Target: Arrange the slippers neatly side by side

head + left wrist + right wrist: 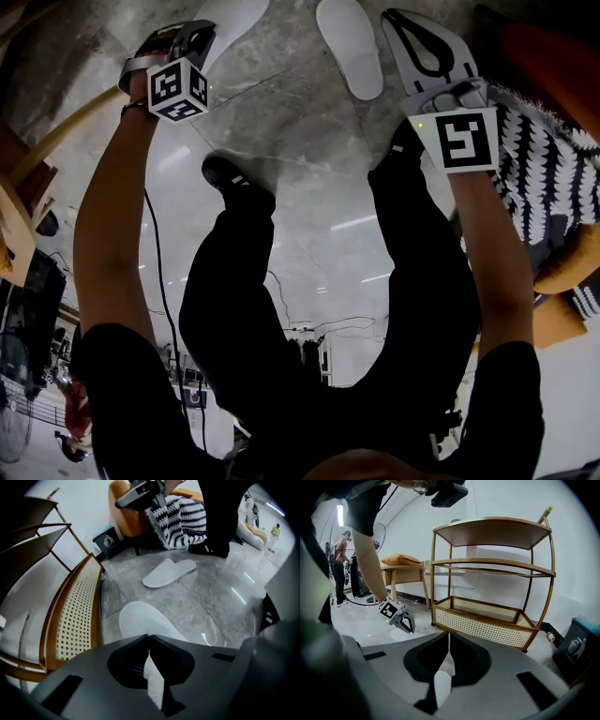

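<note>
Two white slippers lie on the grey stone floor. My left gripper [204, 36] [149, 638] is down at the near slipper [234, 21] [138, 620], its jaws shut with the tips pinched on that slipper's edge; white fabric shows in the slot behind them. In the right gripper view the left gripper [409, 627] points down onto this slipper [391, 633]. The second slipper [352, 47] [168, 572] rests apart to the right, toe pointing away. My right gripper [392, 17] [449, 633] hovers just right of it, shut and holding nothing.
A wooden rack with rattan shelves [77, 611] [487, 620] stands close on the left of the near slipper. An orange chair with a black-and-white throw [544, 178] [180, 520] stands on the right. The person's legs and black shoes [234, 183] are behind the slippers. A dark bin [576, 644] stands by the wall.
</note>
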Action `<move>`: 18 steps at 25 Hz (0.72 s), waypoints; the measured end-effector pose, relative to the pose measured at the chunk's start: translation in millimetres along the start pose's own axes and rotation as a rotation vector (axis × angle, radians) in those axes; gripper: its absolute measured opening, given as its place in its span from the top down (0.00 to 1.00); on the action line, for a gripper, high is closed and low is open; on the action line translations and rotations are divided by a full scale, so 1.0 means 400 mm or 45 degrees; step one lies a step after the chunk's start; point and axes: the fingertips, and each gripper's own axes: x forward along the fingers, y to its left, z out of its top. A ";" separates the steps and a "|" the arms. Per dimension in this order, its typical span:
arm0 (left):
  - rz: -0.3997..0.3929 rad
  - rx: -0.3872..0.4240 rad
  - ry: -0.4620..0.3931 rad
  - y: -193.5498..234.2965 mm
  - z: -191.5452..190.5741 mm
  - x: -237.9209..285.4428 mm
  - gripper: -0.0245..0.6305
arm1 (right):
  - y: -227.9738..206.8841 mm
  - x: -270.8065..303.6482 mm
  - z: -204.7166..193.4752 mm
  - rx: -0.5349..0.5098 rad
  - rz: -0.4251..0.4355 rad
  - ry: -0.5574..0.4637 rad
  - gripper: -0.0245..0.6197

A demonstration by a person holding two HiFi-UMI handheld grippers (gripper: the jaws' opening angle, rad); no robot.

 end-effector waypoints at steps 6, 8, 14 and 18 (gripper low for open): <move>0.041 -0.357 -0.018 -0.010 0.048 -0.105 0.93 | 0.010 -0.052 0.079 0.007 0.022 0.009 0.90; 0.082 -0.504 0.008 -0.010 0.062 -0.132 0.93 | 0.001 -0.069 0.101 0.008 0.028 0.009 0.90; 0.196 -0.961 0.039 -0.020 0.102 -0.157 0.93 | -0.036 -0.084 0.155 0.015 0.057 0.014 0.90; 0.244 -1.132 0.035 -0.056 0.144 -0.135 0.93 | -0.047 -0.086 0.166 0.013 0.083 0.003 0.90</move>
